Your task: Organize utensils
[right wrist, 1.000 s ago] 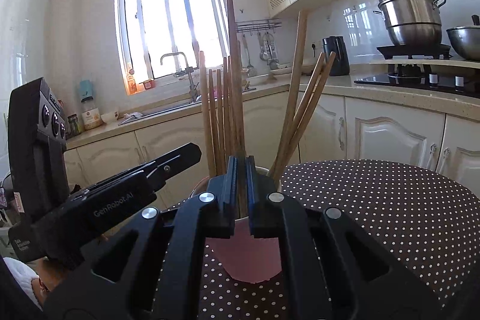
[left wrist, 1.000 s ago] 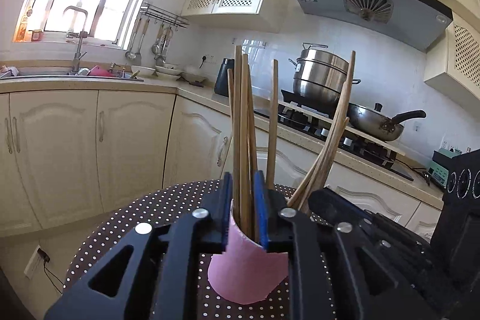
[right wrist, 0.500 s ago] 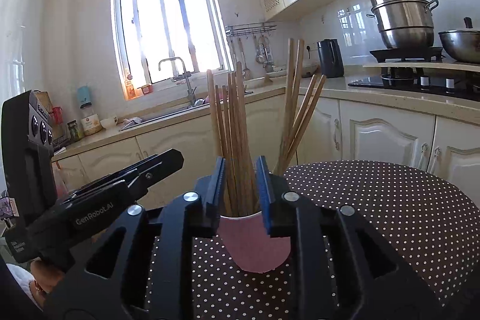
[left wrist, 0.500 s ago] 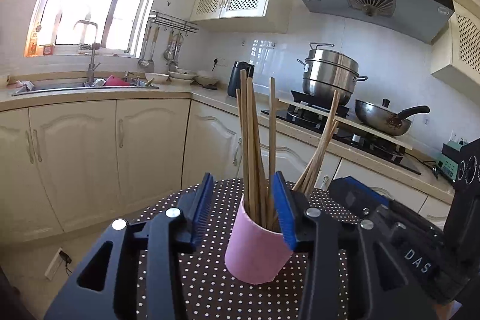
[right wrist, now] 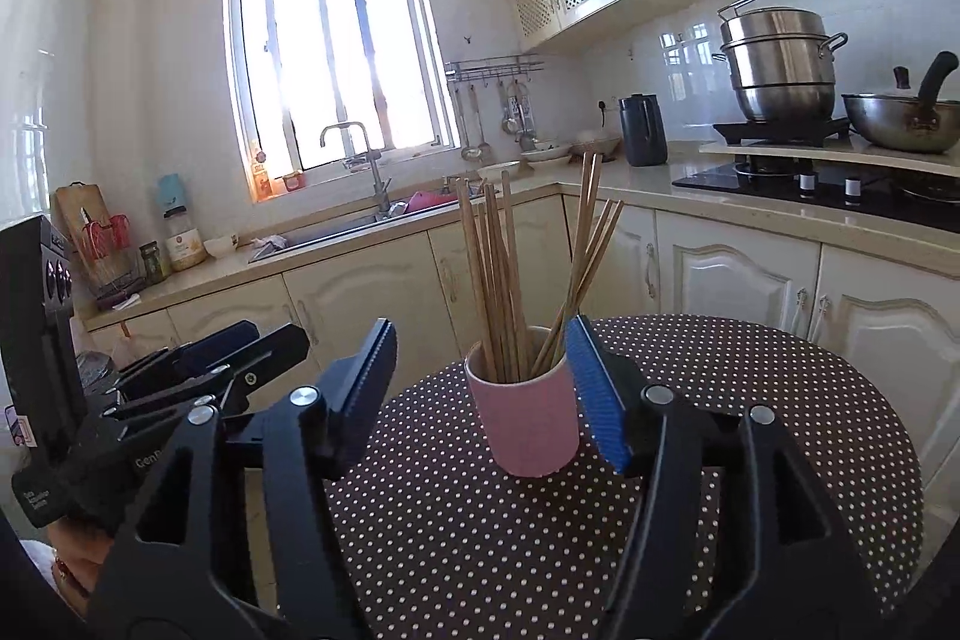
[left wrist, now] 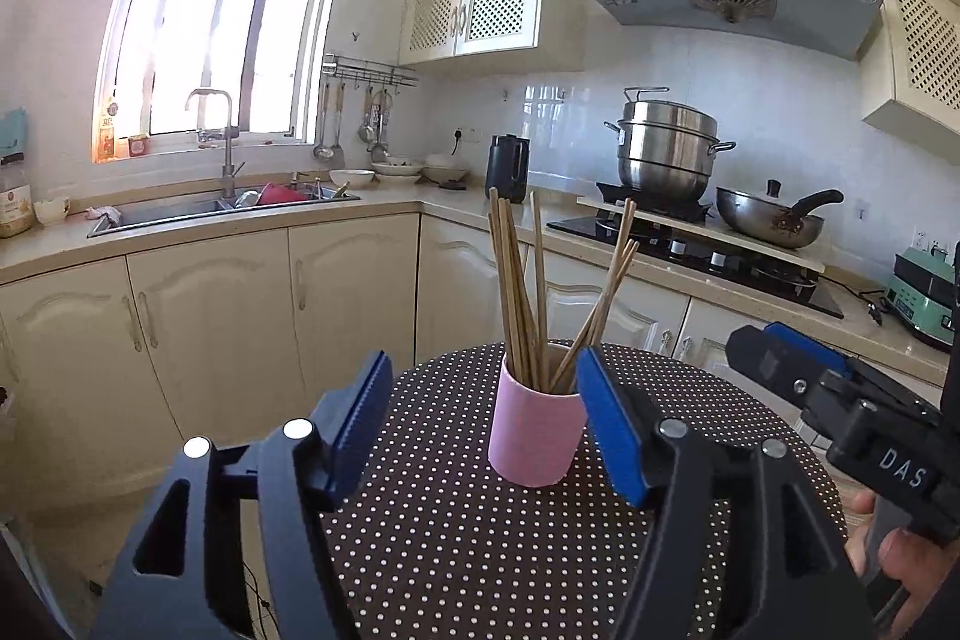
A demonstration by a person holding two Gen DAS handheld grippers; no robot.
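Left gripper (left wrist: 483,424) jaws opening, nothing pinched; right gripper (right wrist: 480,394) likewise opening and empty — pink cup (left wrist: 536,433) stands just beyond both on the dotted table (left wrist: 480,550), chopsticks (left wrist: 522,292) upright inside, two clusters. Placement looks done; best to clear both pairs of fingers straight away from the rim — no snagging sticks.

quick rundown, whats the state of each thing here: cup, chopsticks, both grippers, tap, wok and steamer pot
pink cup: upright on the dotted table, not gripped
chopsticks: standing in the cup, two bunches leaning apart
left gripper: jaws opening, nothing between the pads
right gripper: jaws opening, pads clear of the cup
tap: no water seen running
steamer pot: lid on, on the stove
wok: on the stove
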